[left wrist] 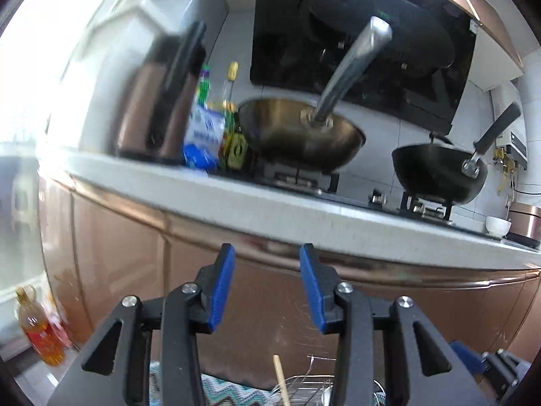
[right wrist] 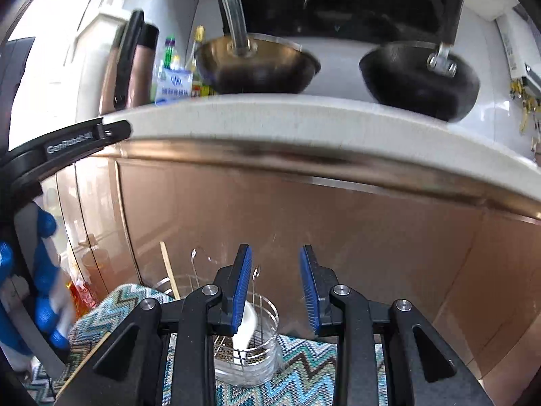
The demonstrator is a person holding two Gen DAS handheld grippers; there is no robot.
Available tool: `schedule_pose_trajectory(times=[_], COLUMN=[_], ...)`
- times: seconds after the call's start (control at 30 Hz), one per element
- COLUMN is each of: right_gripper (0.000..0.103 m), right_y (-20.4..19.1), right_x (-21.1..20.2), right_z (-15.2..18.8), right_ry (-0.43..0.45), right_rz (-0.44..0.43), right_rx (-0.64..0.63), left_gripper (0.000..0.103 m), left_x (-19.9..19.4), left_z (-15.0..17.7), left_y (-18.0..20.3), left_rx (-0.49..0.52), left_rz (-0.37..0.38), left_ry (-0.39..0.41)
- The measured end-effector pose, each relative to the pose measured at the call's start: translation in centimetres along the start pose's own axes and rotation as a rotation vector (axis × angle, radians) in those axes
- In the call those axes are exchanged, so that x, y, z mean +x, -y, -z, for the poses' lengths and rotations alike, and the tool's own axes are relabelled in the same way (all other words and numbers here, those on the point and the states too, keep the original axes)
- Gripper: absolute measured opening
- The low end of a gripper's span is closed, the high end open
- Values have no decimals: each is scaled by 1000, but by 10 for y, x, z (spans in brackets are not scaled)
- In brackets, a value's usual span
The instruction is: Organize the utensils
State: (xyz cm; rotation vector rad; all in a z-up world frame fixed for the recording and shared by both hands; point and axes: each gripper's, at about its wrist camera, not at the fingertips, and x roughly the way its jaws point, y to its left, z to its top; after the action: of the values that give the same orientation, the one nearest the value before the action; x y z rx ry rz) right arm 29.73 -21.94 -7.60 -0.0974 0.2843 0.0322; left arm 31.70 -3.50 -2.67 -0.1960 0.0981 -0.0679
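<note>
Both grippers' fingers (right wrist: 309, 284) stood parted and empty, the right gripper (right wrist: 275, 287) directly above the clear utensil holder (right wrist: 252, 348) with its white spoon (right wrist: 246, 328) standing tilted, nearer than the left gripper (left wrist: 267, 287).

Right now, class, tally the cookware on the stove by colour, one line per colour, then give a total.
Brass-coloured wok: 1
Black wok: 1
Total: 2
</note>
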Motion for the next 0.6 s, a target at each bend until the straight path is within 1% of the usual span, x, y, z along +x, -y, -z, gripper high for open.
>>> schedule_pose_trajectory(times=[0.1, 0.2, 0.27, 0.37, 0.43, 0.5, 0.6], right_gripper=[29, 29, 29, 29, 29, 29, 29], right_y=[7, 14, 17, 19, 17, 18, 22], right_x=[-33, -74, -94, -134, -150, -173, -200], right_z=[-11, -21, -25, -31, -42, -44, -43], right_ry=[15, 36, 49, 65, 75, 84, 83], right_rz=[2, 17, 30, 35, 39, 39, 39], right_rx=[9, 7, 2, -3, -4, 1, 7], left_gripper=[43, 43, 43, 43, 44, 43, 43], left_x=[-28, -59, -82, -112, -135, -157, -175], left_z=[-24, -45, -58, -73, -81, -85, -86], left_y=[-10, -21, -28, -36, -43, -52, -61], left_rx=[18, 30, 37, 50, 57, 58, 57], left_rz=[-20, -35, -44, -50, -48, -32, -19], left_ry=[-2, 2, 2, -4, -5, -24, -62])
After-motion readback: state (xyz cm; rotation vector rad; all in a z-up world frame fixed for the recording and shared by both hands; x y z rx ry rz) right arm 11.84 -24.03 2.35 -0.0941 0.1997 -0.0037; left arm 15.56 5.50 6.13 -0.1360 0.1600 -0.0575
